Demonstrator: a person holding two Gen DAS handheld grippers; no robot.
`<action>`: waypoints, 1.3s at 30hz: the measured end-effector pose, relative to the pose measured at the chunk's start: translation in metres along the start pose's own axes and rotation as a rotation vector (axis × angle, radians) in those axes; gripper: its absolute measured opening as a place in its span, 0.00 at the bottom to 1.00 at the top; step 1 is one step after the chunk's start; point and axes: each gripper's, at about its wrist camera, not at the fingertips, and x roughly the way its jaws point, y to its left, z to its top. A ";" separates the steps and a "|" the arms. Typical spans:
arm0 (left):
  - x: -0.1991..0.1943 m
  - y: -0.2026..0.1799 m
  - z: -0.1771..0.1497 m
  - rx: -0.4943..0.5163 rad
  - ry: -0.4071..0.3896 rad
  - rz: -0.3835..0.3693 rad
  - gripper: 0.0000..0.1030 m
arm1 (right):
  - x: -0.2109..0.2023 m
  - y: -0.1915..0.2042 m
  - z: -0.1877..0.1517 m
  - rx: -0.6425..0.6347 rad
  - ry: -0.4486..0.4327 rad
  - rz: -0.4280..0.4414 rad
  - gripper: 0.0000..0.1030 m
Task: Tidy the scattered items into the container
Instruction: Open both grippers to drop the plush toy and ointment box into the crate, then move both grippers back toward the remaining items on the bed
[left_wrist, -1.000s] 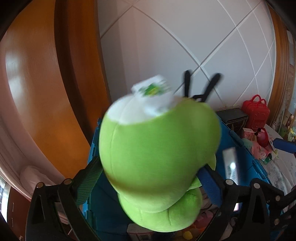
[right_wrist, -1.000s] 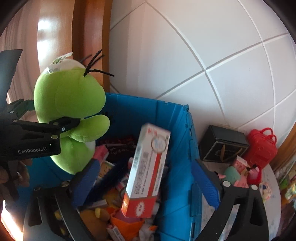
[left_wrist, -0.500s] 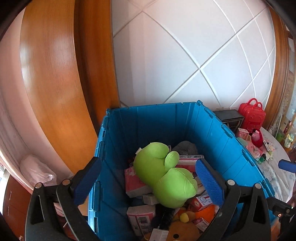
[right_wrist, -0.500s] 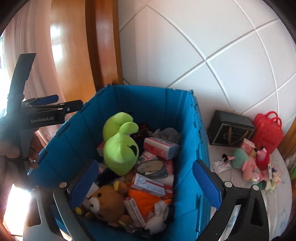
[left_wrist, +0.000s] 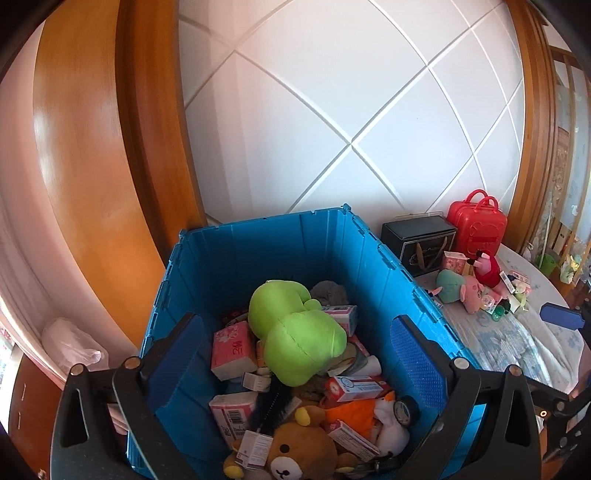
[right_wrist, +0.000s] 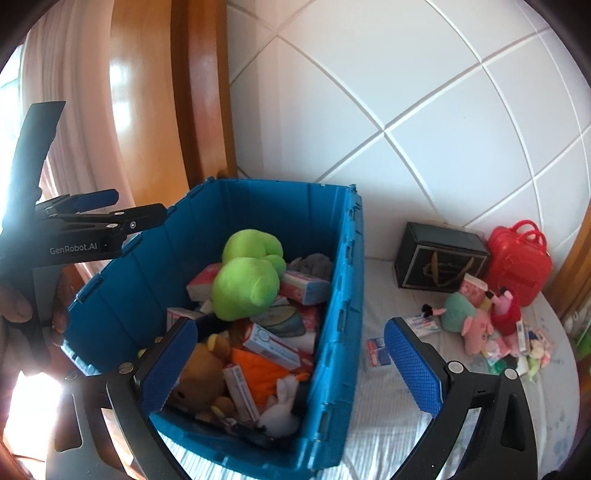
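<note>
A blue crate (left_wrist: 369, 266) (right_wrist: 340, 295) stands on the bed, filled with boxes and toys. A green plush (left_wrist: 295, 332) (right_wrist: 247, 280) lies on top of the pile, with a brown bear (left_wrist: 295, 450) (right_wrist: 199, 376) and red-and-white boxes (right_wrist: 273, 347) around it. My left gripper (left_wrist: 295, 358) is open and empty above the crate; it also shows in the right wrist view (right_wrist: 92, 210). My right gripper (right_wrist: 291, 369) is open and empty over the crate's right wall. Scattered items lie right of the crate: pink and green pig plush toys (left_wrist: 461, 288) (right_wrist: 469, 317) and small boxes (right_wrist: 378, 352).
A black gift box (left_wrist: 419, 240) (right_wrist: 439, 258) and a red toy suitcase (left_wrist: 476, 225) (right_wrist: 517, 266) stand against the white panelled wall. A wooden frame (left_wrist: 110, 166) rises left of the crate. The bedsheet (right_wrist: 388, 406) spreads out to the right.
My left gripper opened and let go of the green plush, which dropped into the crate. My right gripper let go of the red-and-white box, now in the crate. Both grippers pulled back.
</note>
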 end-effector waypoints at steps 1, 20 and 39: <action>-0.003 -0.013 0.000 0.005 -0.001 0.005 1.00 | -0.005 -0.012 -0.005 0.003 -0.006 0.001 1.00; 0.024 -0.289 -0.019 0.060 0.128 -0.059 1.00 | -0.056 -0.270 -0.100 0.005 0.059 -0.085 1.00; 0.247 -0.320 -0.106 -0.096 0.336 0.035 1.00 | -0.047 -0.376 -0.184 0.118 0.214 -0.305 1.00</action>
